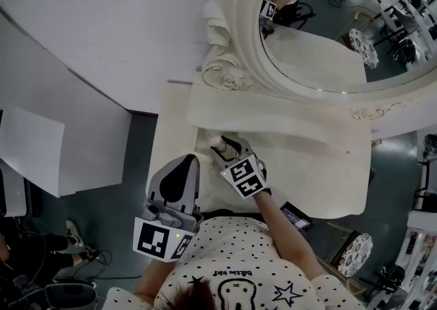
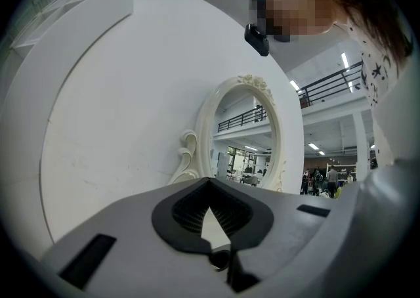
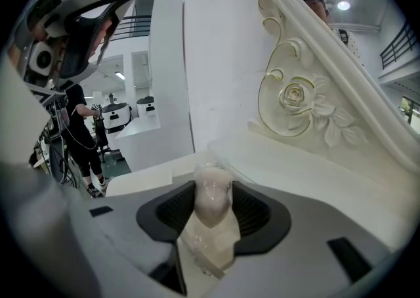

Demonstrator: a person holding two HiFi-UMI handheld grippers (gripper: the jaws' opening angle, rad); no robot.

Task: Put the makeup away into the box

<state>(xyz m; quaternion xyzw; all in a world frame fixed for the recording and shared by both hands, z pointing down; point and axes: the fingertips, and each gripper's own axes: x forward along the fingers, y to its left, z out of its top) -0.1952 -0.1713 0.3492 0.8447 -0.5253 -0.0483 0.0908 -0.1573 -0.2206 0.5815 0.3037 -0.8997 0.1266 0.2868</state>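
Observation:
My right gripper point(image 1: 220, 146) reaches over the left end of the cream vanity table point(image 1: 321, 179), tilted downward. Its jaws stand wide, with a pale pinkish makeup bottle point(image 3: 211, 203) upright between the pads. The bottle's rounded top fills the gap and touches both sides in the right gripper view point(image 3: 211, 188). From the head view only a pale bit of the bottle point(image 1: 216, 141) shows at the jaw tips. My left gripper point(image 1: 190, 160) hangs level just left of it, off the table's edge. Its jaws point(image 2: 210, 207) meet at the tips with nothing between them. No box is identifiable.
An oval mirror point(image 1: 328, 42) in a carved cream frame point(image 3: 295, 96) stands behind the table. White panels point(image 1: 31, 145) lean at the left above grey floor. A dark flat object point(image 1: 298, 217) and a patterned stool point(image 1: 355, 254) are at the right. A person in black point(image 3: 79, 129) stands in the background.

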